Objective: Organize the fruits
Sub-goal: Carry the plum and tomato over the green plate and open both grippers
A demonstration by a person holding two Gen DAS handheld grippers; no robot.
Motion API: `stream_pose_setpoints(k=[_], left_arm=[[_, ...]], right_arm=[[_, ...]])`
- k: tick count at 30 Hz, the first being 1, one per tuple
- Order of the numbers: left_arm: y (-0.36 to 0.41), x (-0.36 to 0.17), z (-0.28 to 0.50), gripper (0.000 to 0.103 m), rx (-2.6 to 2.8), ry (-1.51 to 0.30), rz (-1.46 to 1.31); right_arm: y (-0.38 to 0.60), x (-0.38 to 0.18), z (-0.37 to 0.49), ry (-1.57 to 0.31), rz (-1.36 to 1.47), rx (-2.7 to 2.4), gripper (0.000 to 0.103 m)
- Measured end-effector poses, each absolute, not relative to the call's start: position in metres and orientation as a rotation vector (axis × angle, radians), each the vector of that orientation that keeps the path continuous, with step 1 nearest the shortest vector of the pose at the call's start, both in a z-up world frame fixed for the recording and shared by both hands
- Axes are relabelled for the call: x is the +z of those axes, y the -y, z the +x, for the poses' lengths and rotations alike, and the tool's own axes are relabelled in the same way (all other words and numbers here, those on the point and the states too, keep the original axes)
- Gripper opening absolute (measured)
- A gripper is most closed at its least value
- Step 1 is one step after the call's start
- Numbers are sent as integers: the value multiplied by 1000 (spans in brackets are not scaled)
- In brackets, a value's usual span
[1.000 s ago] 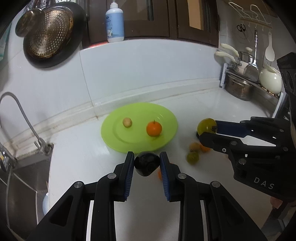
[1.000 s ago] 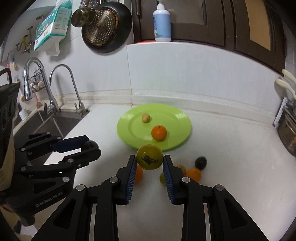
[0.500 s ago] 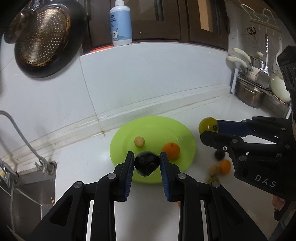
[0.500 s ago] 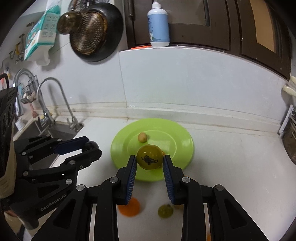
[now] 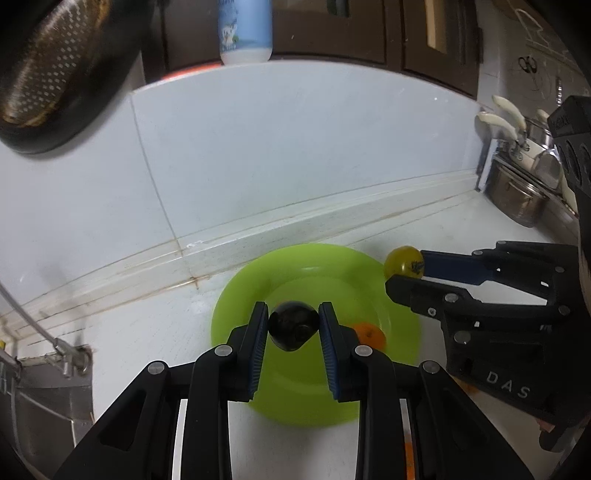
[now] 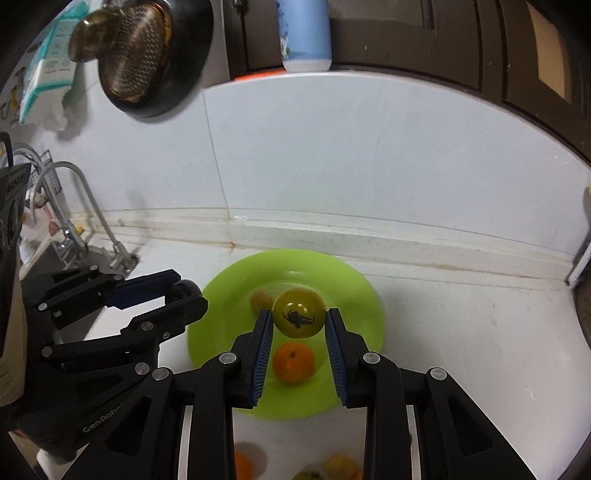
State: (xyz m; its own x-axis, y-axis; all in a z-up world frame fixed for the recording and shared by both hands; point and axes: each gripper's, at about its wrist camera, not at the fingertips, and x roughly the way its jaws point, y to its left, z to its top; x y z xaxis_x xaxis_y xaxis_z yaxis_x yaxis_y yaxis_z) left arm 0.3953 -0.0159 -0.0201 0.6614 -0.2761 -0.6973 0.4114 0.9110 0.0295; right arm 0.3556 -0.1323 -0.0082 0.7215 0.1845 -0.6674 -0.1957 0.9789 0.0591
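Note:
My left gripper (image 5: 293, 326) is shut on a dark, almost black fruit (image 5: 293, 325) and hangs over the near part of the lime green plate (image 5: 240, 291). My right gripper (image 6: 299, 319) is shut on a yellow-green fruit (image 6: 299, 312) with a dark mark, held above the same plate (image 6: 354, 280). On the plate lie an orange (image 6: 293, 362) and a small tan fruit (image 6: 260, 300). In the left wrist view the right gripper (image 5: 404, 273) shows at the right with the yellow-green fruit (image 5: 402, 261). In the right wrist view the left gripper (image 6: 188, 291) shows at the left.
Several loose fruits (image 6: 332, 467) lie on the white counter in front of the plate. A sink with a tap (image 6: 74, 206) is to the left. A pan (image 6: 147, 55) hangs on the wall and a bottle (image 6: 304, 33) stands on the ledge. Metal pots (image 5: 517, 195) stand at the right.
Both grippers have moved forward toward the wall with their fruits and now hang over the plate. The loose fruits on the counter have slid toward the bottom of both views.

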Motion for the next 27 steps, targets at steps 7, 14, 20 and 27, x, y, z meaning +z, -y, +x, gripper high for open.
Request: stream_pose_setpoints(k=[7, 14, 20, 27], left_arm=[[24, -39, 436, 28, -385, -810, 166], [33, -57, 465, 28, -380, -873, 170], [38, -66, 475, 28, -381, -904, 182], [36, -64, 476, 38, -366, -903, 184]], right_arm=[[141, -26, 391, -807, 16, 215, 30], [147, -43, 421, -865, 28, 221, 30], [149, -54, 434, -894, 25, 222, 30], [151, -58, 439, -905, 27, 219, 31]])
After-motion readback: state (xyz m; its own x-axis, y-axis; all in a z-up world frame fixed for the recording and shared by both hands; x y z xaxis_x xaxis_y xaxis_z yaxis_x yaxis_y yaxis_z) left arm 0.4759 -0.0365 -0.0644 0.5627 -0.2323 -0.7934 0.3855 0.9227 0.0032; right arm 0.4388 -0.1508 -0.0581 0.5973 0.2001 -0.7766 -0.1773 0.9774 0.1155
